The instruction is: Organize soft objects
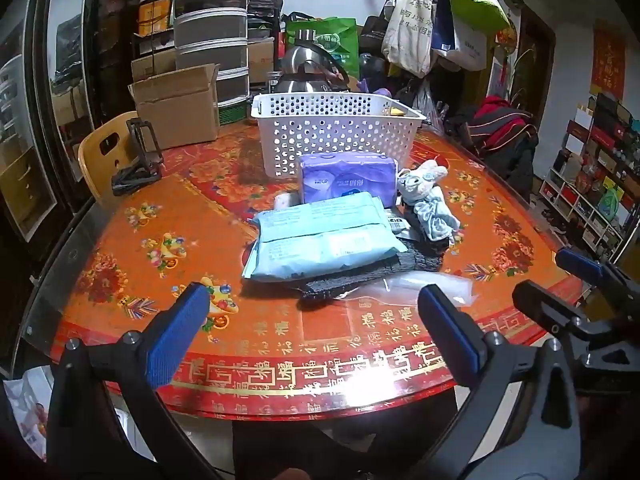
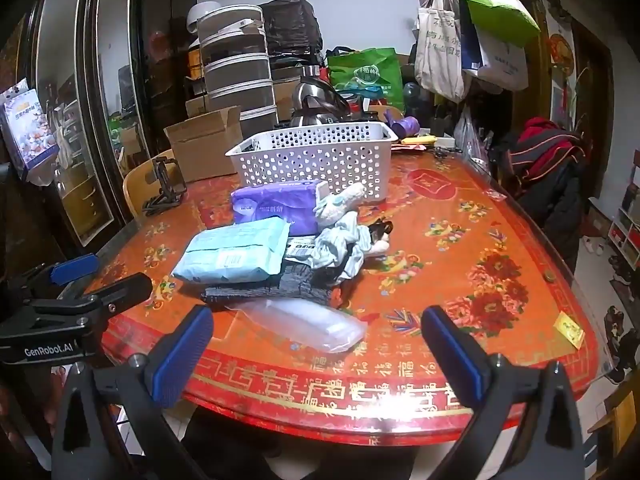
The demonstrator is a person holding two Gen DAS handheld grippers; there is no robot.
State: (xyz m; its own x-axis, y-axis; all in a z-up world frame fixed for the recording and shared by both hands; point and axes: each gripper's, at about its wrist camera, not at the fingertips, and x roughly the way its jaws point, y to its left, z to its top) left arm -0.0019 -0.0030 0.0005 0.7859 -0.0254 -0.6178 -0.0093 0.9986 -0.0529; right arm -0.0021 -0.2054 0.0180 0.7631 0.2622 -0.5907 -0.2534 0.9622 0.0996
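Table, red floral cloth under glass, fills mid-frame.

Soft items, centre of frame, heaped together:
- blue pack, uppermost, lying on a dark cloth;
- purple tissue pack behind it, just before the basket;
- plush toy and pale rag, right of the packs, touching;
- clear bag, nearest the lower edge.

Basket, white, perforated, upper centre, behind the heap.

Surroundings: cardboard box and black stand upper left; kettle behind basket; hanging bags upper right.

Left gripper: released, jaws wide, nothing between, short of the heap.
Right gripper: released, wide, clear bag ahead of the tips.
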